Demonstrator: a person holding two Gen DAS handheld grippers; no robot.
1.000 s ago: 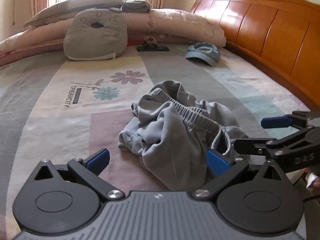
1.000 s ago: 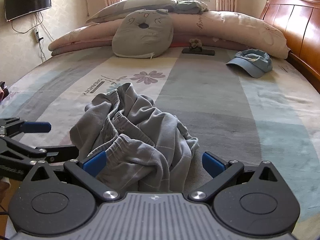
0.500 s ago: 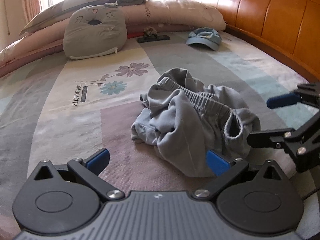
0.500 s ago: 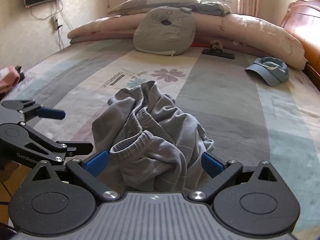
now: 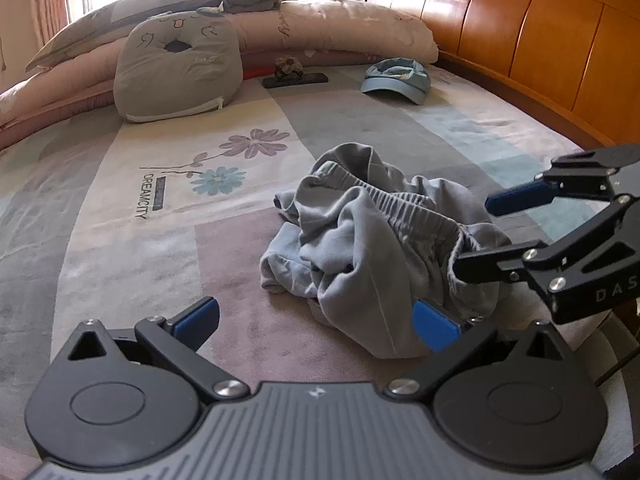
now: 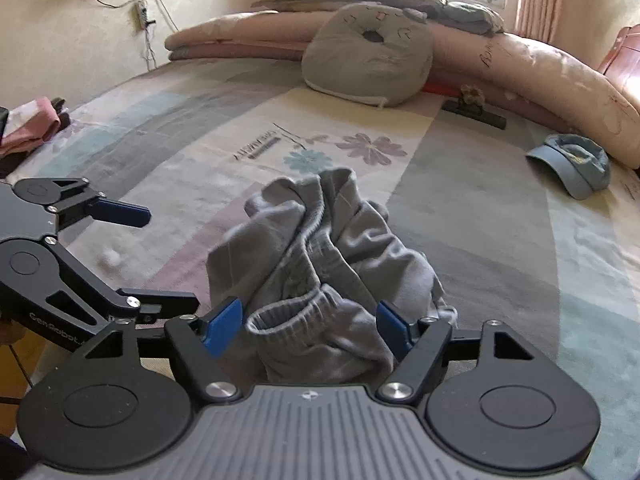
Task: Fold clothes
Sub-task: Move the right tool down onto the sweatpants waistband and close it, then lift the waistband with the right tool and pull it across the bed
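Narrower than before, the right gripper (image 6: 310, 326) fingers are closing around the grey trousers' (image 6: 320, 264) cuff; left gripper (image 5: 316, 322) wide open, empty.

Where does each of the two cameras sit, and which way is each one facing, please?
Left wrist: on the left gripper, jaws wide, angled down across the bed toward the headboard; the right gripper enters from the right.
Right wrist: on the right gripper, jaws closing around the cuff of the grey sweatpants, facing the window; the left gripper enters from the left.
Shared: sweatpants, grey face cushion, blue cap.
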